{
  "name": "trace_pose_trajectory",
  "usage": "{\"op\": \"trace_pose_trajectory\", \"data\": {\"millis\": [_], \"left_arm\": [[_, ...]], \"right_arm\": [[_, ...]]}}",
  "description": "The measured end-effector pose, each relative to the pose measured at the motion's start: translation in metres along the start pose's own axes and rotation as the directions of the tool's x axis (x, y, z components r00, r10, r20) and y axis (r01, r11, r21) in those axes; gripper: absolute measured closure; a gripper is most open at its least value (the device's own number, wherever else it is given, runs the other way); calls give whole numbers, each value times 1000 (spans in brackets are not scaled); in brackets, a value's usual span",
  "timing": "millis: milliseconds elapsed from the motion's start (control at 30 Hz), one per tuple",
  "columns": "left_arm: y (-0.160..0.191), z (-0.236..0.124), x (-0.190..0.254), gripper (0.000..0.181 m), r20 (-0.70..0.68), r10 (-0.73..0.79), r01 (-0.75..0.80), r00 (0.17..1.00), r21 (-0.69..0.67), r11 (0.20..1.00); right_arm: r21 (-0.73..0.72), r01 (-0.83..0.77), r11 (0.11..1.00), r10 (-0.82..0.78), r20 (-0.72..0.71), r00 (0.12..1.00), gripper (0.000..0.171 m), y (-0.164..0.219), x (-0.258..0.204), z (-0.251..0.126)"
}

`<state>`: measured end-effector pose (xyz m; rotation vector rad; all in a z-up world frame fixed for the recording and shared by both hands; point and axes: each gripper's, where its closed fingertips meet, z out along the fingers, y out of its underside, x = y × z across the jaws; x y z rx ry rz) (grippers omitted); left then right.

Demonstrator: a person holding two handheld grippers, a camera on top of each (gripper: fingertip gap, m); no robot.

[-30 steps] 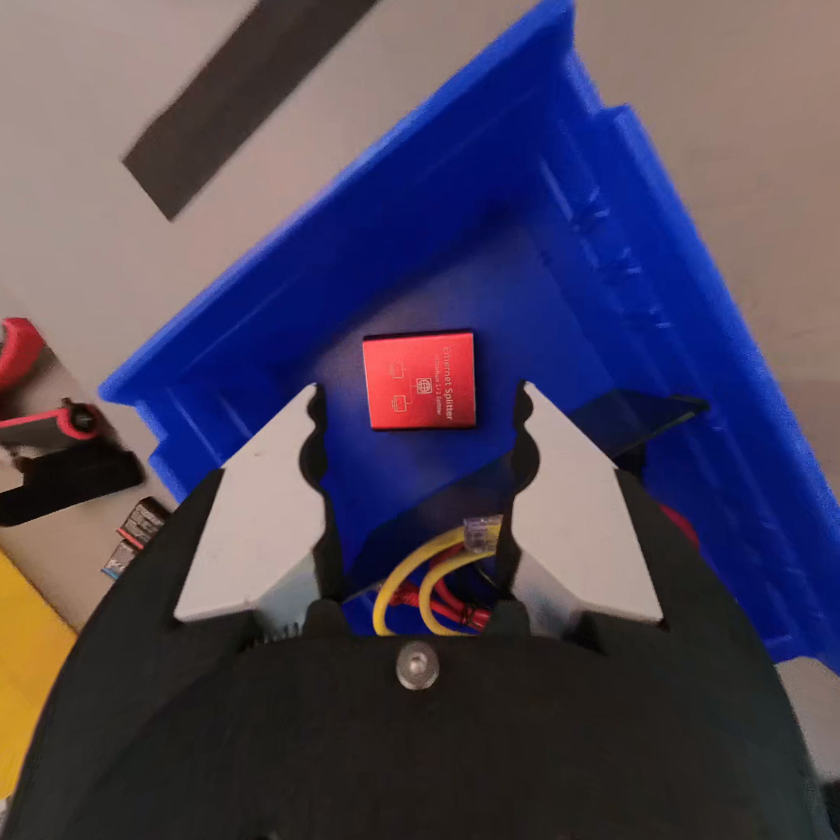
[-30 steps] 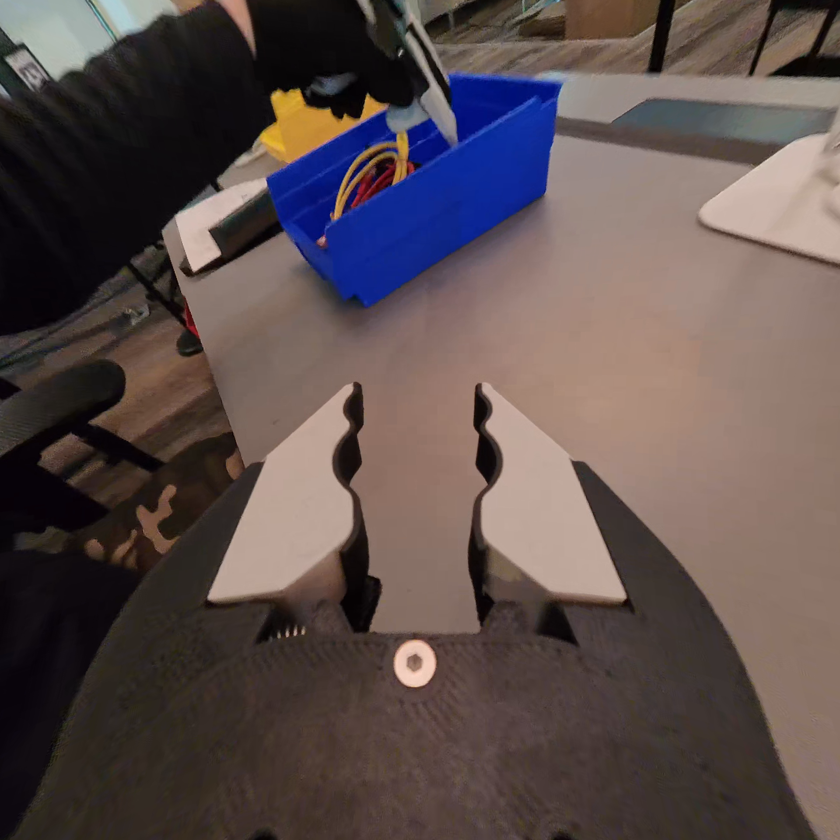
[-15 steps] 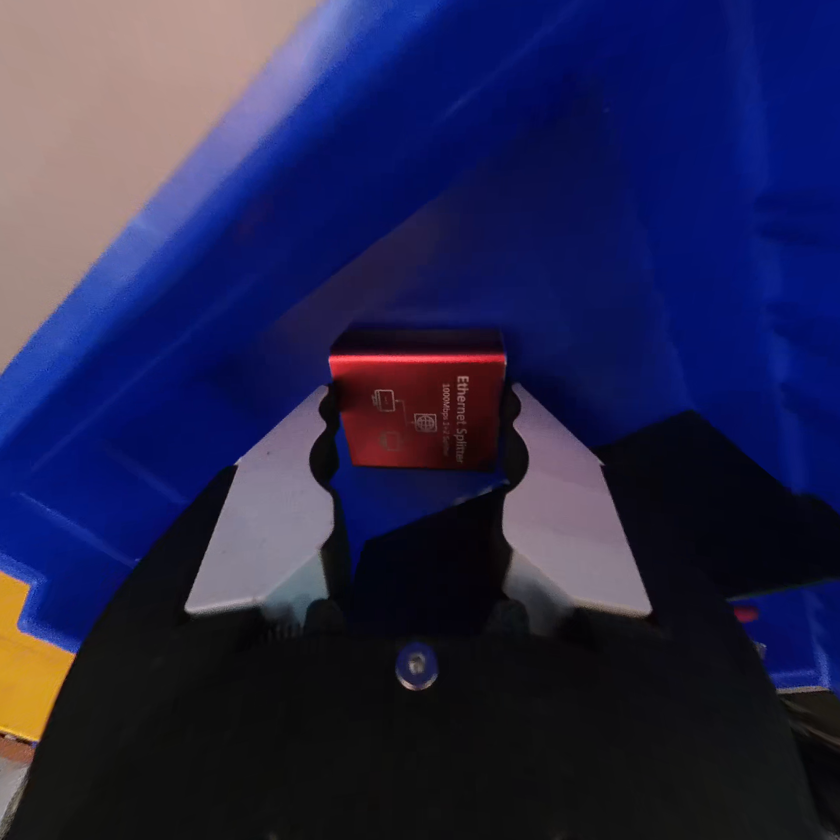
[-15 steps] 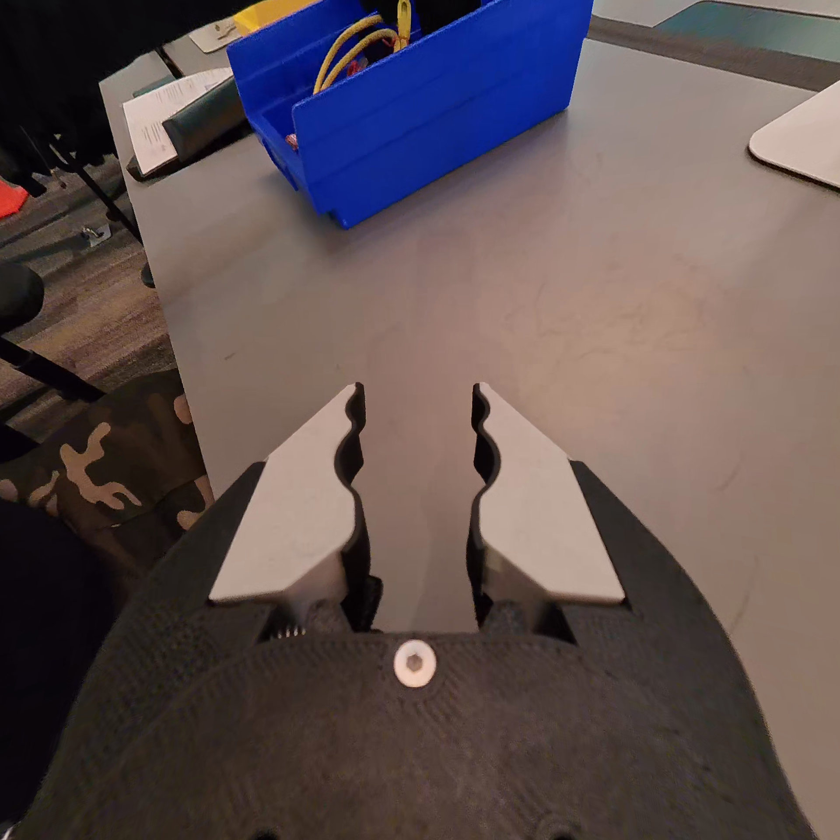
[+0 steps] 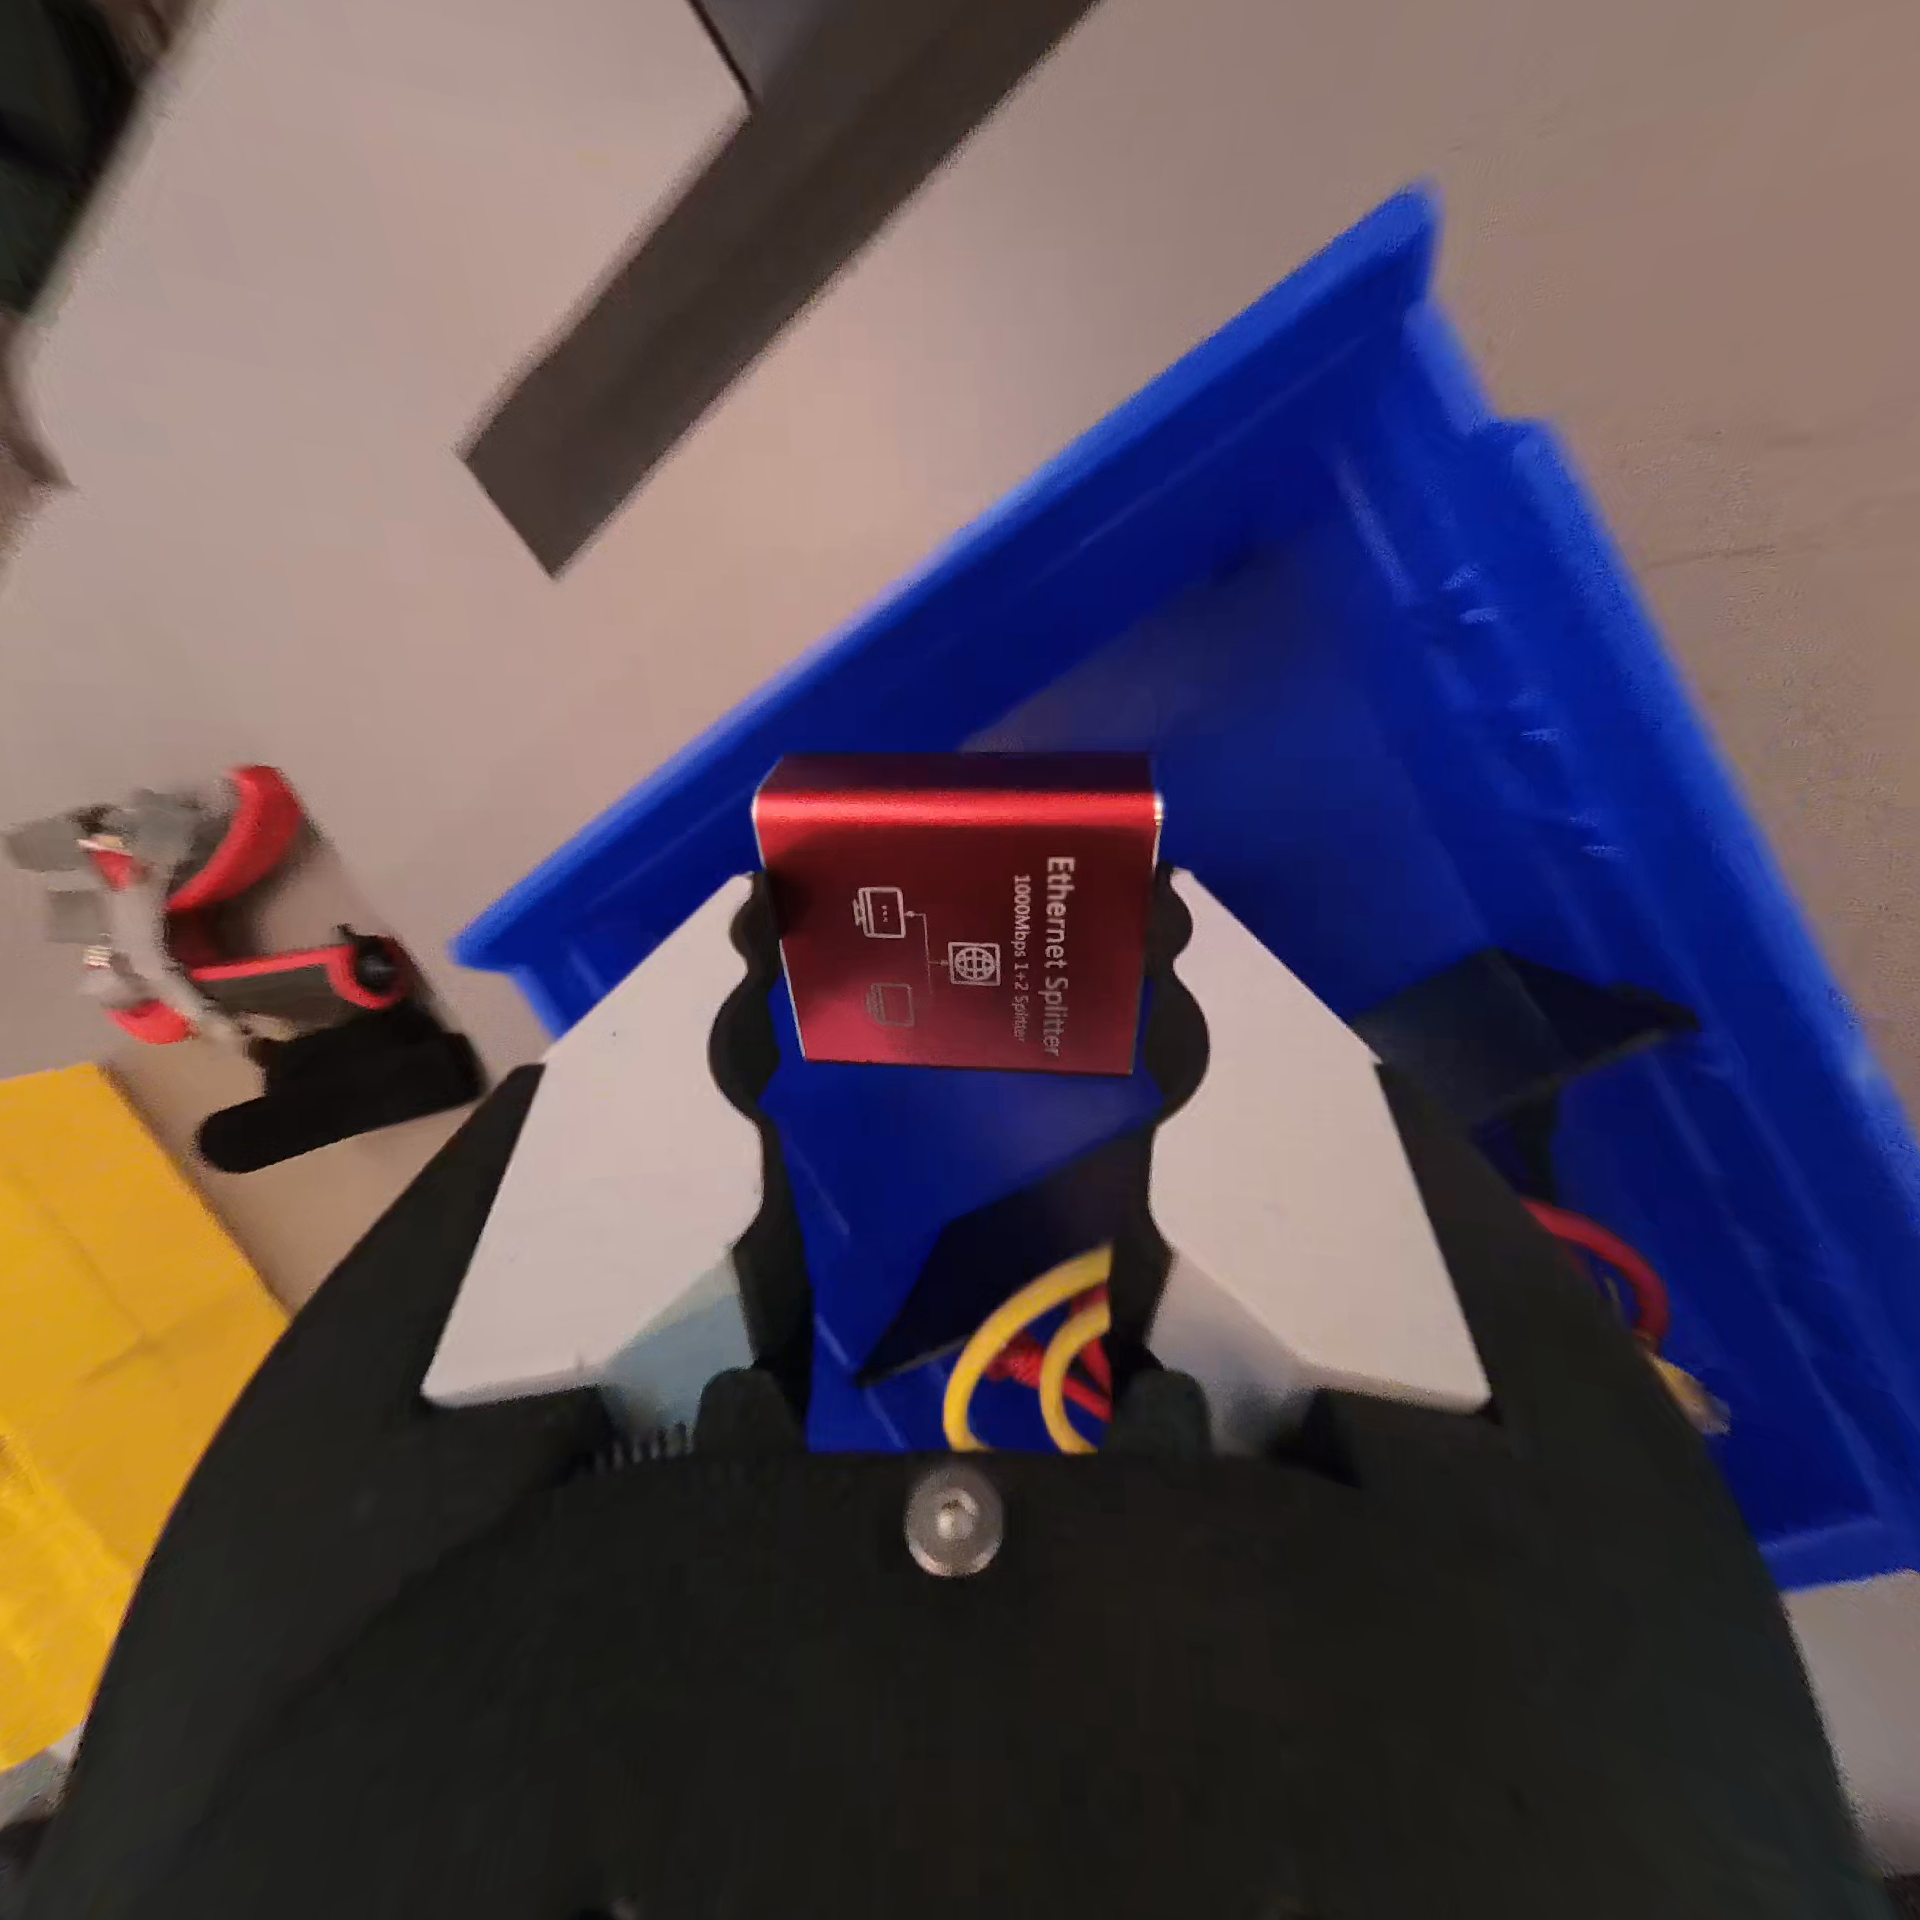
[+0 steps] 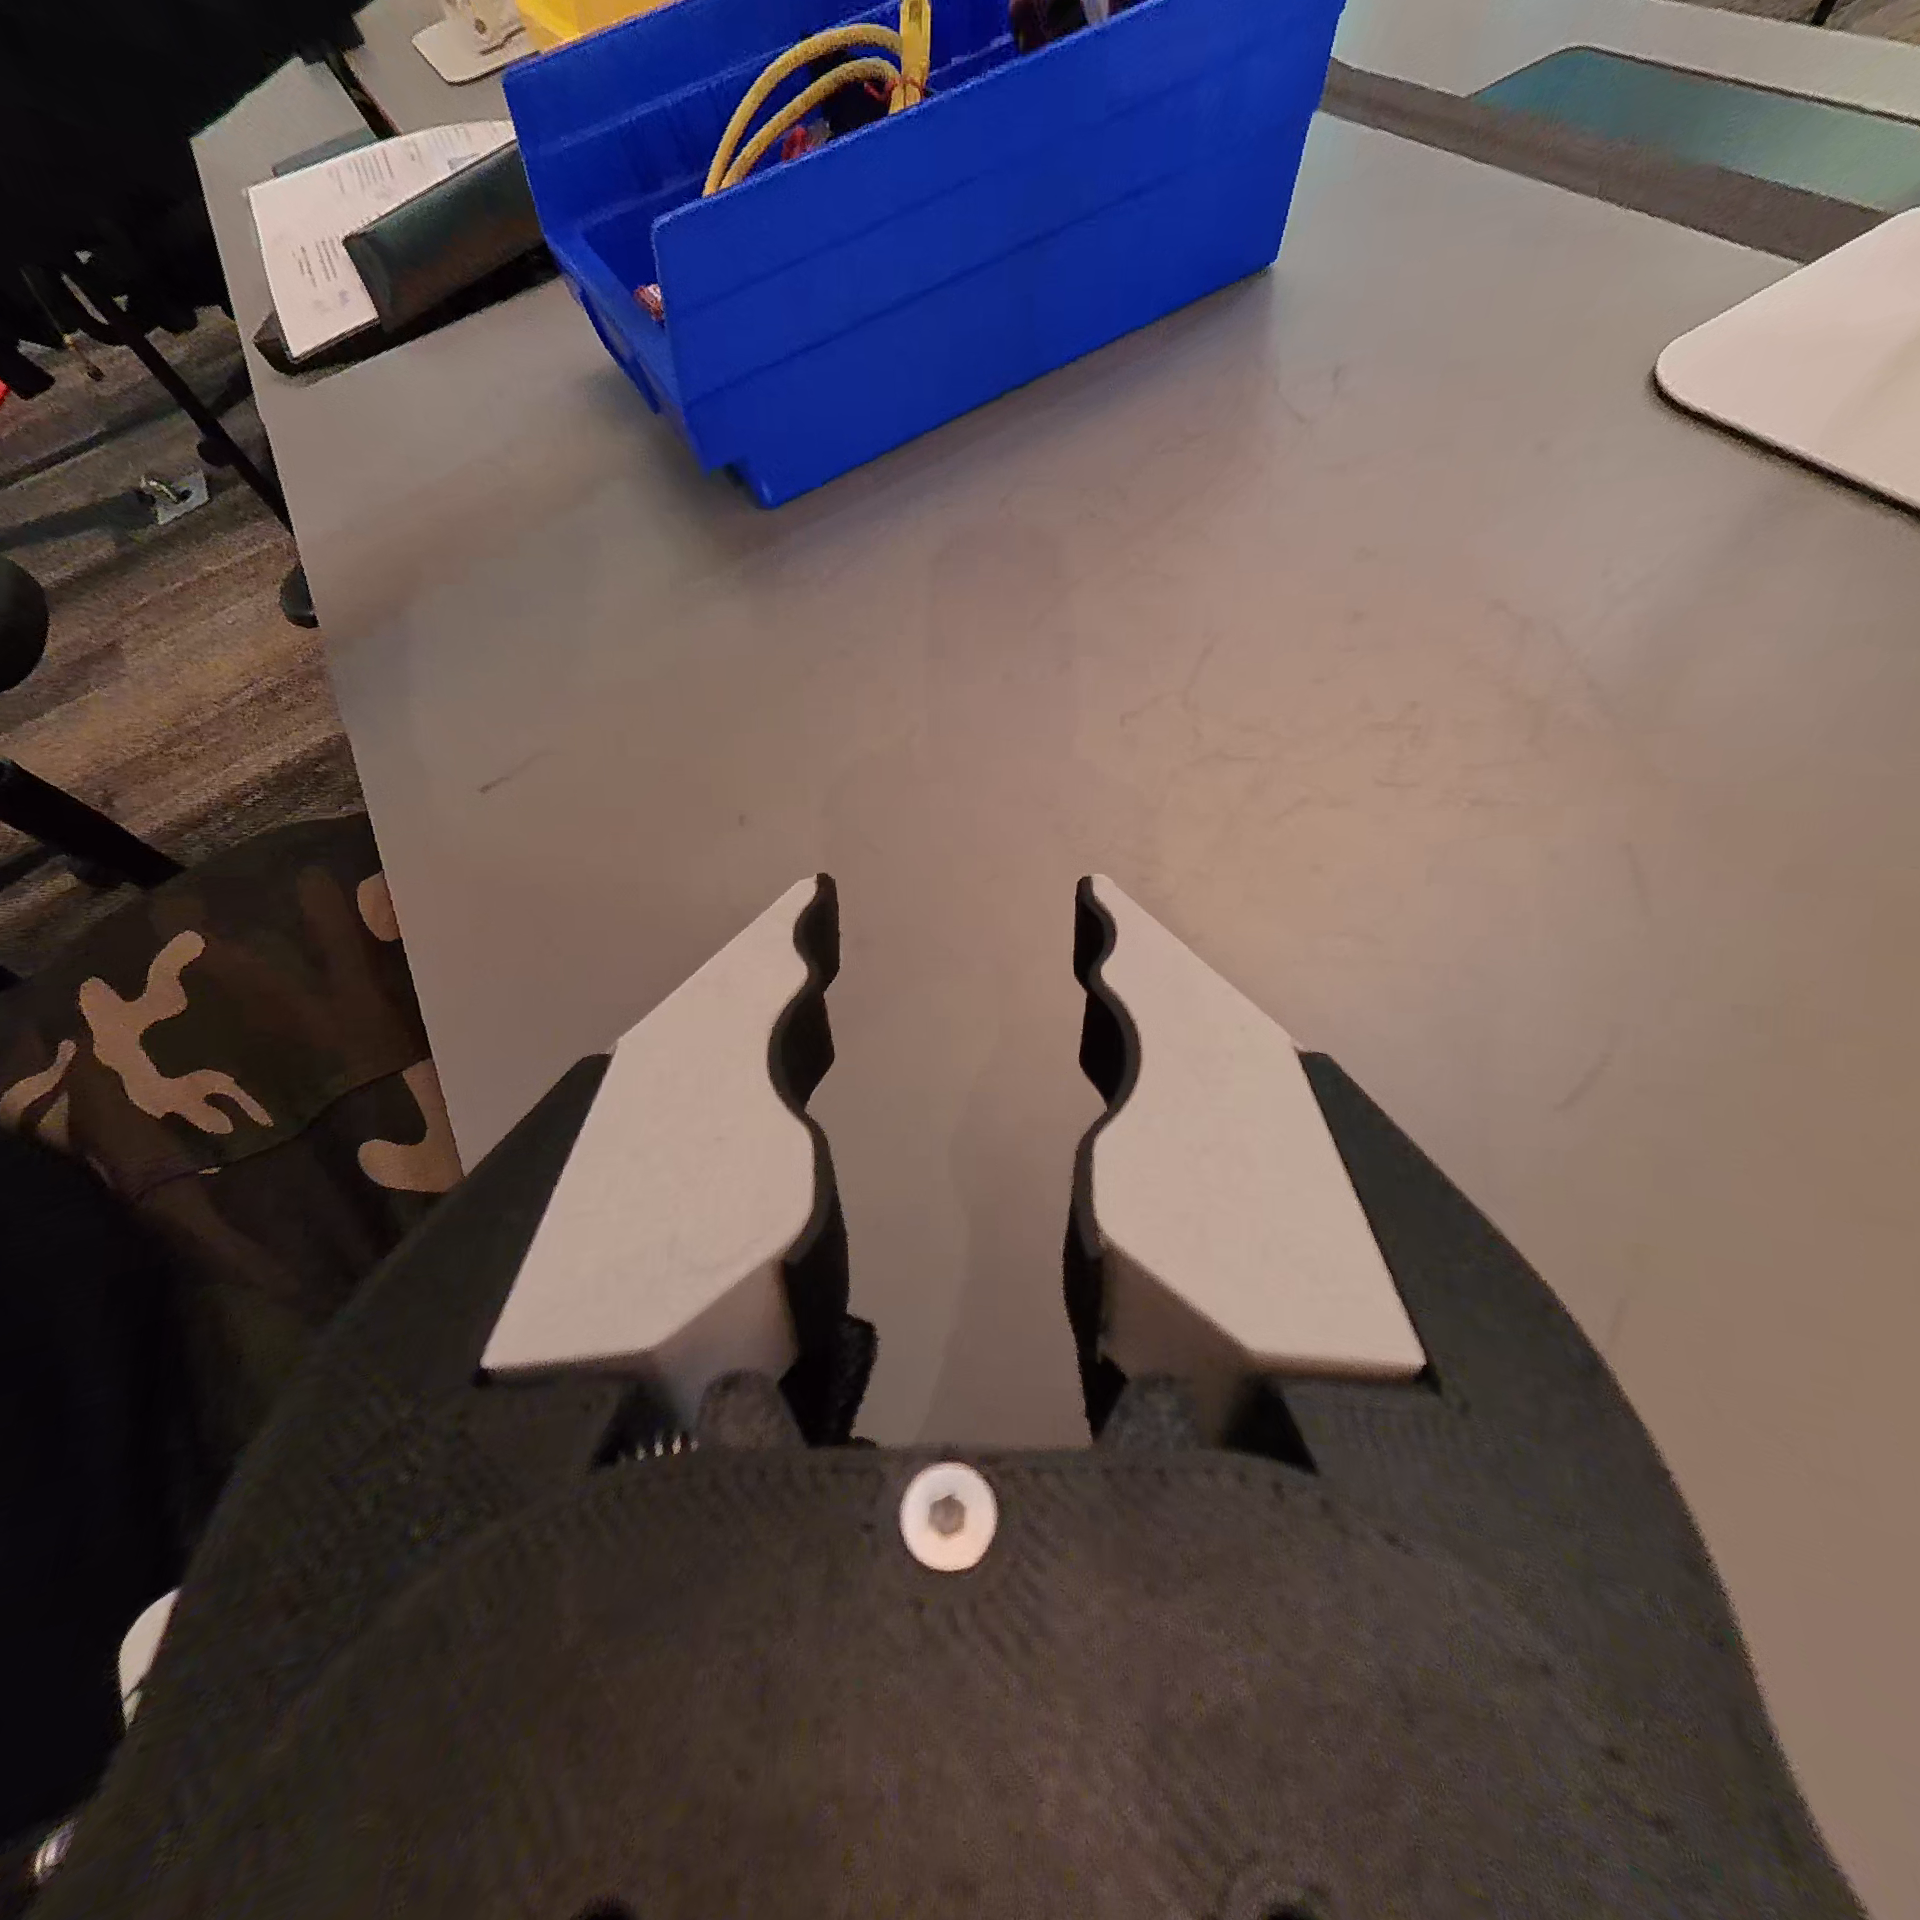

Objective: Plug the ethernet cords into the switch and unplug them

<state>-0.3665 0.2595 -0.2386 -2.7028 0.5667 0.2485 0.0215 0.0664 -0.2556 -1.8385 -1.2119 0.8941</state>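
Left gripper (image 5: 956, 914), grey-fingered and black-bodied, clamps the small red metal switch box (image 5: 961, 914) by its two sides above the blue plastic bin (image 5: 1558, 727). Coiled yellow ethernet cords (image 6: 800, 94) and red ethernet cords (image 5: 1590, 1247) lie inside the bin. Right gripper (image 6: 954, 904) hovers over the grey tabletop (image 6: 1299, 727), jaws parted, holding nothing.

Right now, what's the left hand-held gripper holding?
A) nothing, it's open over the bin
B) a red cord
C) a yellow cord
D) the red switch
D: the left hand-held gripper is shut on the red switch, held above the blue bin.
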Motion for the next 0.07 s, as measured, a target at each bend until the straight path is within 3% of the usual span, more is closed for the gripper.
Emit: {"op": "trace_pose_trajectory", "data": {"millis": [33,67], "left_arm": [[-9,-17,2,112,13,15,-16,1000,40,999],[-20,-36,11,112,7,38,-39,999,90,995]], "right_arm": [[5,5,1000,-5,-6,1000,128,-1,1,-1],[9,10,1000,-10,-12,1000,128,-2,1,-1]]}}
